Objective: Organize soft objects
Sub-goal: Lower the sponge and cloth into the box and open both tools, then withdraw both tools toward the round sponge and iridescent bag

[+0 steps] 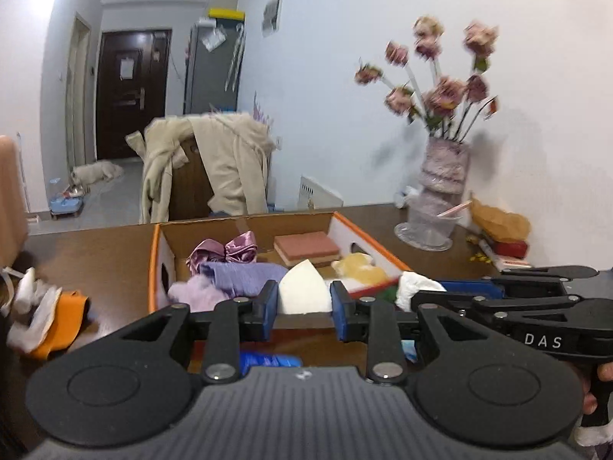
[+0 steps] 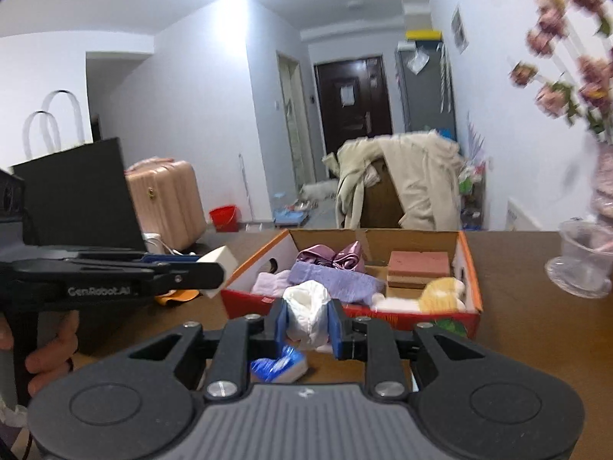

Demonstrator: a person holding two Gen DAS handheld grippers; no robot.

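Note:
An orange-edged cardboard box (image 1: 367,243) (image 2: 473,268) sits on the brown table and holds a satin purple bow (image 1: 226,253), a purple cloth (image 1: 245,276), a pink sponge block (image 1: 306,247) and a yellow plush (image 2: 440,295). My left gripper (image 1: 304,304) is shut on a white sponge (image 1: 304,289), held just before the box; it shows in the right wrist view (image 2: 220,264) too. My right gripper (image 2: 308,322) is shut on a white crumpled cloth (image 2: 308,306), also seen in the left wrist view (image 1: 415,285), at the box's near edge.
A blue-white packet (image 2: 277,368) lies on the table under the grippers. Orange and white cloths (image 1: 49,318) lie left of the box. A glass vase of pink flowers (image 1: 440,199) stands at the right. A black bag (image 2: 76,199) stands at the left.

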